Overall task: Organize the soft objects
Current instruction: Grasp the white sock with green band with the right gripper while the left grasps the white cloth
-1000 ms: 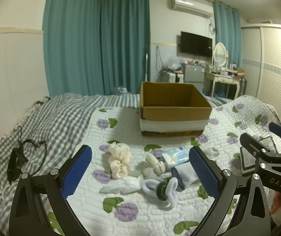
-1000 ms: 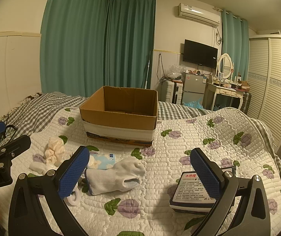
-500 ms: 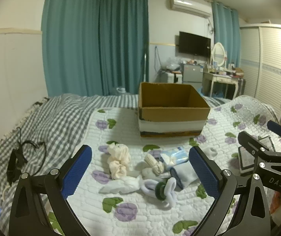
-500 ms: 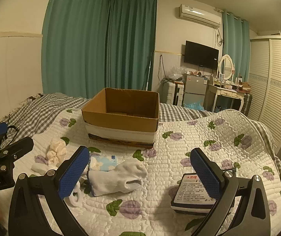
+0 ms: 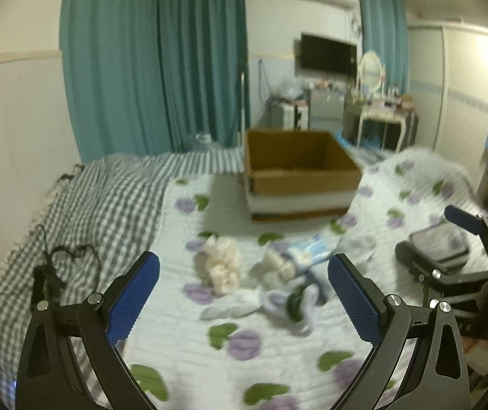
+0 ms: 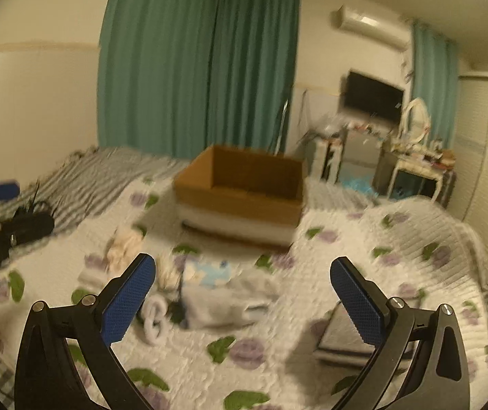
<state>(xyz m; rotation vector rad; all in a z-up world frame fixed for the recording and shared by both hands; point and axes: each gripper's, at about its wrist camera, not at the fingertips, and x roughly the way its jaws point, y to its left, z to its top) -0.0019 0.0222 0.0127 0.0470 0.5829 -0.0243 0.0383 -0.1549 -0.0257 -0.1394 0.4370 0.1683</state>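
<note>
Right gripper (image 6: 242,287) open above quilt (image 6: 312,358); socks (image 6: 216,297) near, between jaws; box (image 6: 244,194) far; view blurred.

On the quilt (image 5: 278,348), the socks (image 5: 221,266) lie before the cardboard box (image 5: 298,177), a booklet (image 6: 343,338) to their right.

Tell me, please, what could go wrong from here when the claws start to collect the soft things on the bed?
1. The socks lie tangled in one pile, so the open left claw may lift several at once.
2. A hard flat pack lies right under the open right claw; it could be picked by mistake.
3. The cardboard box stands farther back on the soft quilt, so a sock may fall short.
</note>
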